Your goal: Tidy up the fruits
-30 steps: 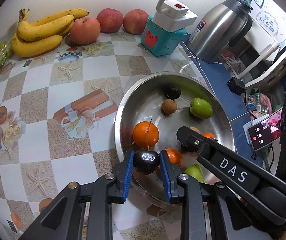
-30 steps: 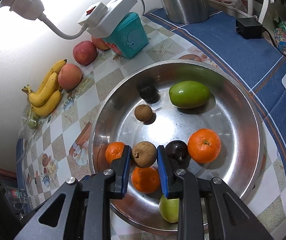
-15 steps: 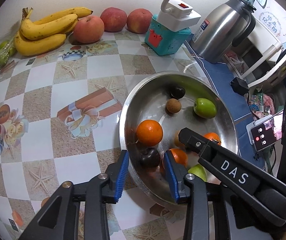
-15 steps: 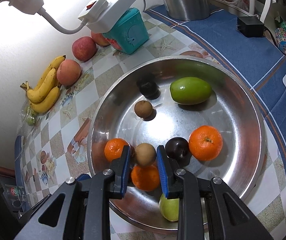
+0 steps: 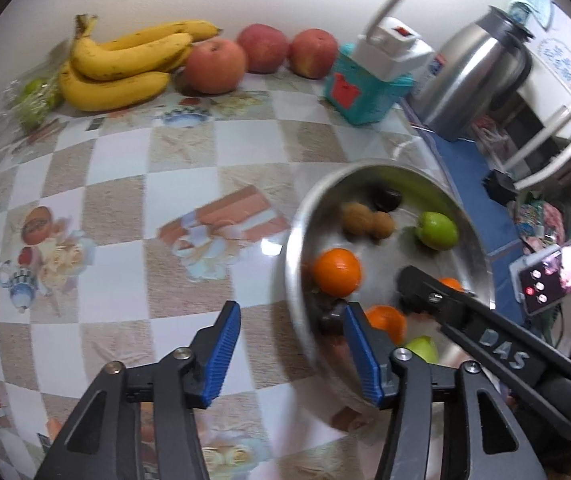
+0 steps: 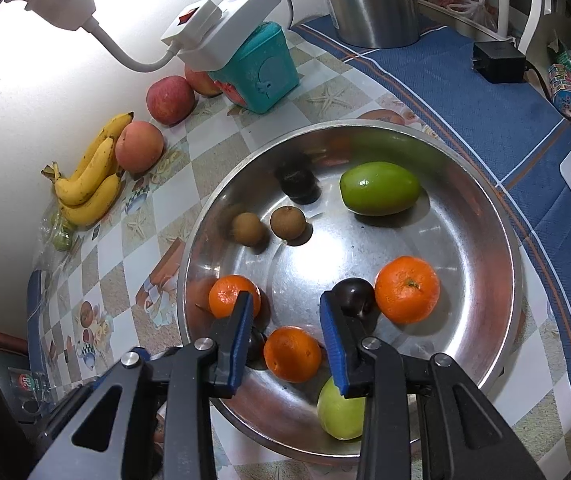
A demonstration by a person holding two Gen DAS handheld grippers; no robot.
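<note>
A steel bowl (image 6: pixel 497 240) holds three oranges (image 6: pixel 406 289), two brown longans (image 6: pixel 287 222), dark plums (image 6: pixel 296 179), a green mango (image 6: pixel 380 193) and a pale green fruit (image 6: pixel 339 414). My right gripper (image 6: pixel 285 334) is open and empty above the bowl's near side, over an orange (image 6: pixel 292 354). My left gripper (image 5: pixel 291 346) is open and empty at the bowl's (image 5: pixel 291 264) left rim, its right finger by a dark plum (image 5: pixel 331 320). The right gripper's arm (image 5: pixel 485 340) crosses the bowl in the left wrist view.
Bananas (image 5: pixel 121 64) and three apples (image 5: pixel 214 65) lie along the back wall. A teal box (image 5: pixel 365 92) with a white power strip, a steel kettle (image 5: pixel 481 72), a black adapter (image 6: pixel 497 62) and a phone (image 5: pixel 545 280) stand around the bowl.
Both grippers opened. The left let its dark plum into the bowl and drew back left. The right released its longan, which now lies beside the other longan.
</note>
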